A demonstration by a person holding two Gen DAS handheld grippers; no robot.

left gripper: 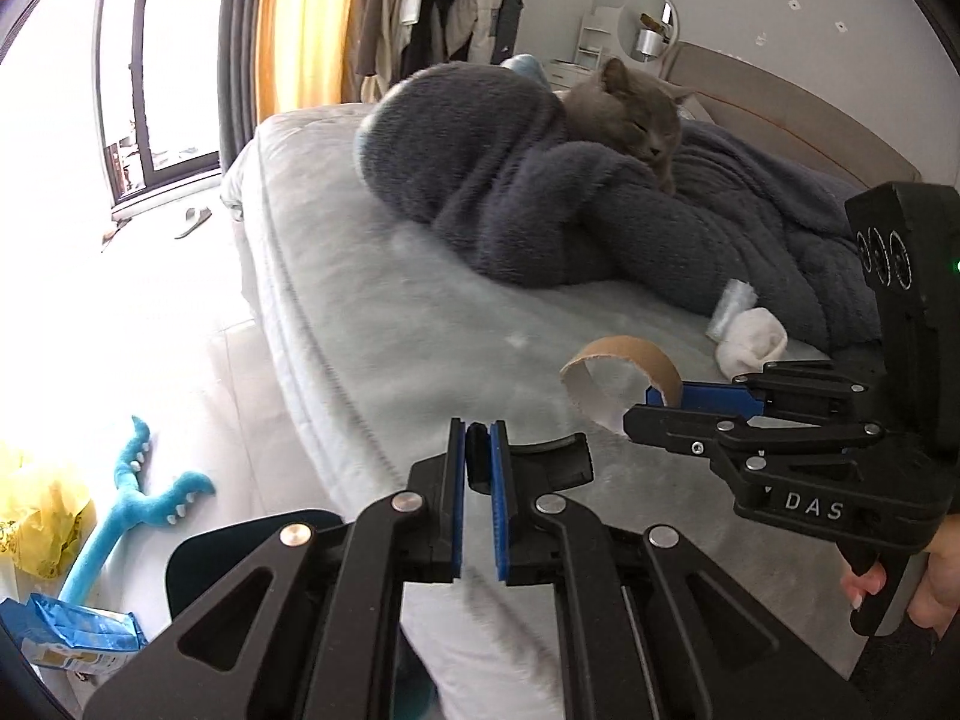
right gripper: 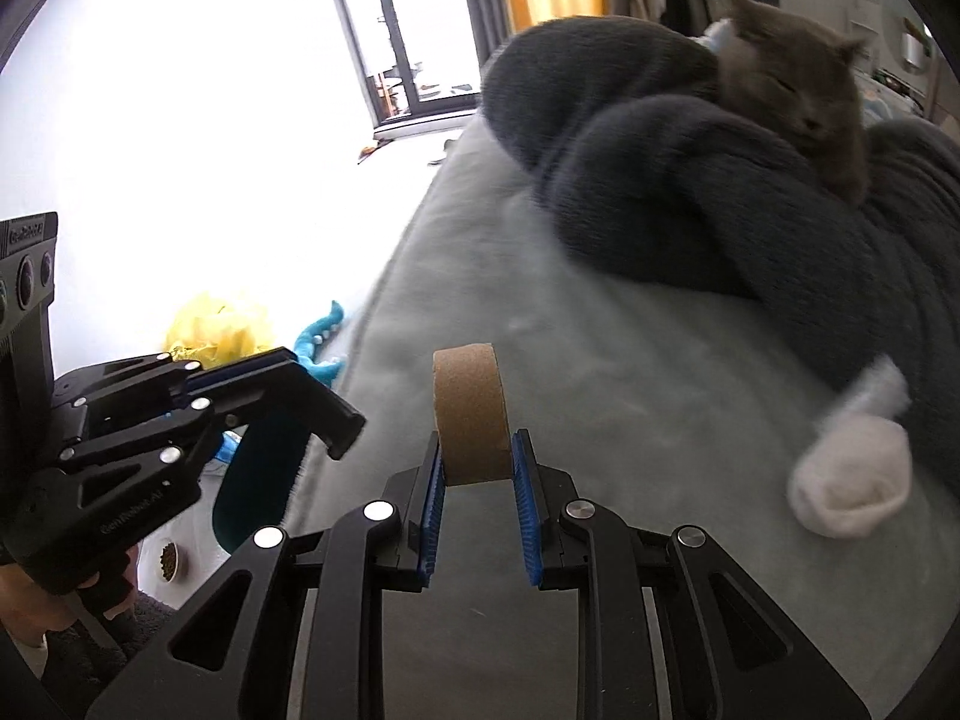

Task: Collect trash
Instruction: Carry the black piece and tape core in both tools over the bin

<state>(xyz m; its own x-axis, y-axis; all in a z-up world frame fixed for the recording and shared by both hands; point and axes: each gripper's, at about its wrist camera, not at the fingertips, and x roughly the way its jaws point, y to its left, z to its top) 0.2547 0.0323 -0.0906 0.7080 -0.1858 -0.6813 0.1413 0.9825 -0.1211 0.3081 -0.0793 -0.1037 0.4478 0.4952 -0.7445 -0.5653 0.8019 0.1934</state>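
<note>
Left wrist: cat (left gripper: pixel 624 114) beside white sock (left gripper: pixel 750 348).

A home bedroom was shown: a bed (left gripper: pixel 372 312) with a cat (left gripper: pixel 630 114), hung clothes (left gripper: pixel 444 0), and curtains (left gripper: pixel 300 18).

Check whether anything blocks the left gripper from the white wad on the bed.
The right gripper, shut on the cardboard ring, hangs between the left gripper and the white wad. The bed around the wad is otherwise bare.
</note>
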